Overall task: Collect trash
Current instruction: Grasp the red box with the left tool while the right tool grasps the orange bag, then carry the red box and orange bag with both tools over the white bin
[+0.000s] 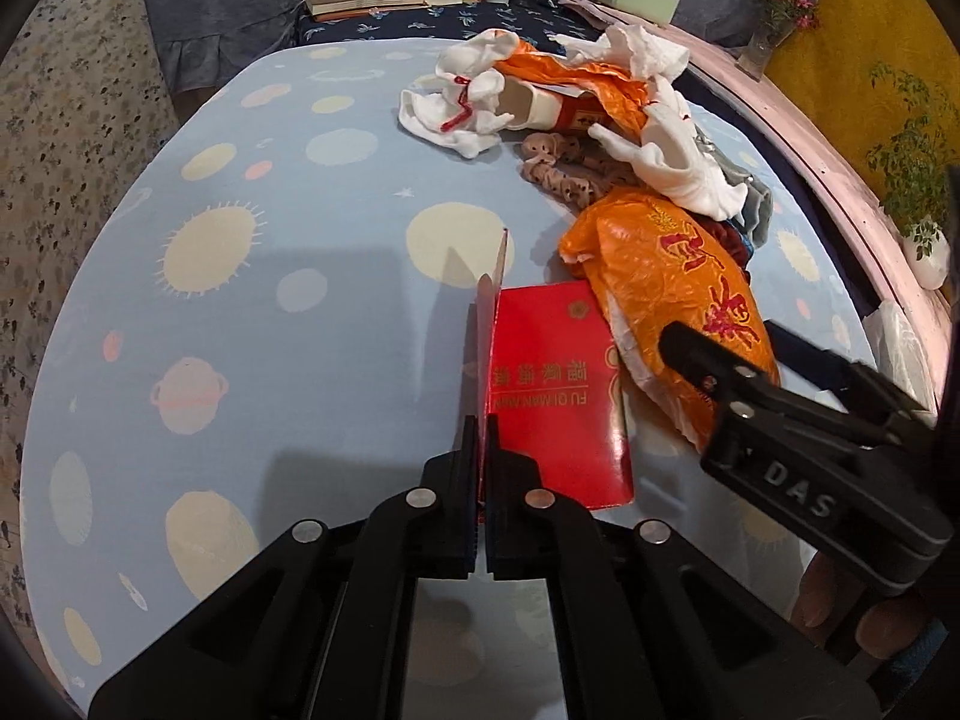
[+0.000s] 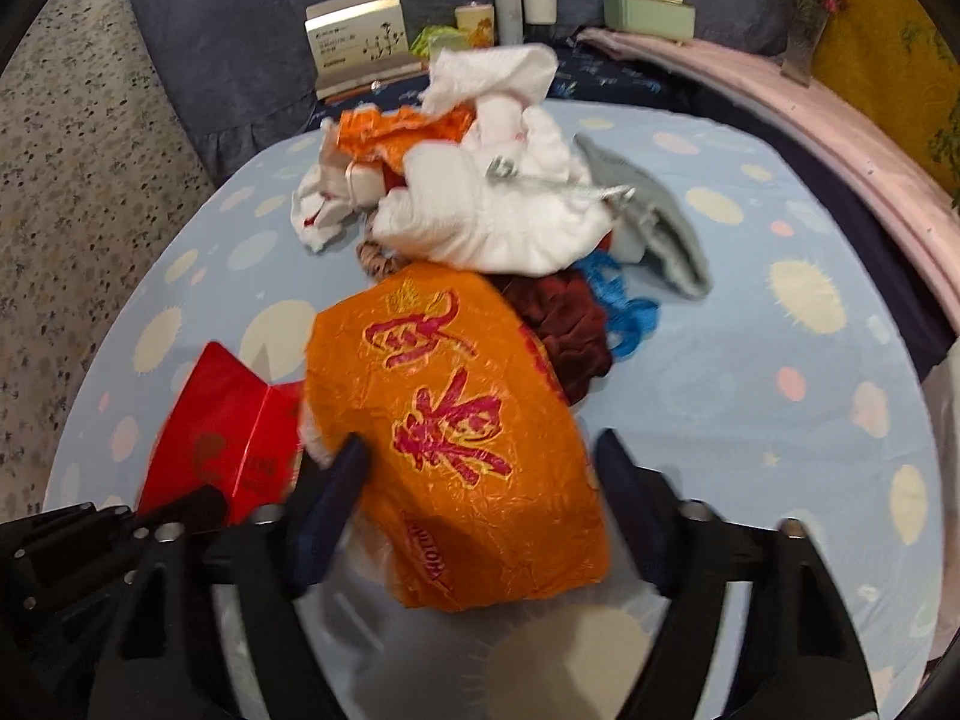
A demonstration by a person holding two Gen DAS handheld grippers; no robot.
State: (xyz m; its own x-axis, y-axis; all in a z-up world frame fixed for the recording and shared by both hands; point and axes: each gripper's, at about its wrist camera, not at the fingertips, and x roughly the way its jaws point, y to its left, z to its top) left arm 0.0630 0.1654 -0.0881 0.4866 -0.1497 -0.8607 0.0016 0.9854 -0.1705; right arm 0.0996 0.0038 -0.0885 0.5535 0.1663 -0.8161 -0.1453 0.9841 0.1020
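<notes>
A red folded card box with gold lettering lies on the light-blue tablecloth. My left gripper is shut on its raised left flap. It shows again in the right wrist view as the red box, with the left gripper at its near edge. A crumpled orange bag with red characters lies between the fingers of my right gripper; the jaws stand wide on either side and the bag is not squeezed. The left wrist view has the right gripper over the orange bag.
Behind the bag is a heap of white tissues, another orange wrapper, dark red cloth, blue string and grey cloth. Boxes and jars stand at the back. A pink rim curves along the right.
</notes>
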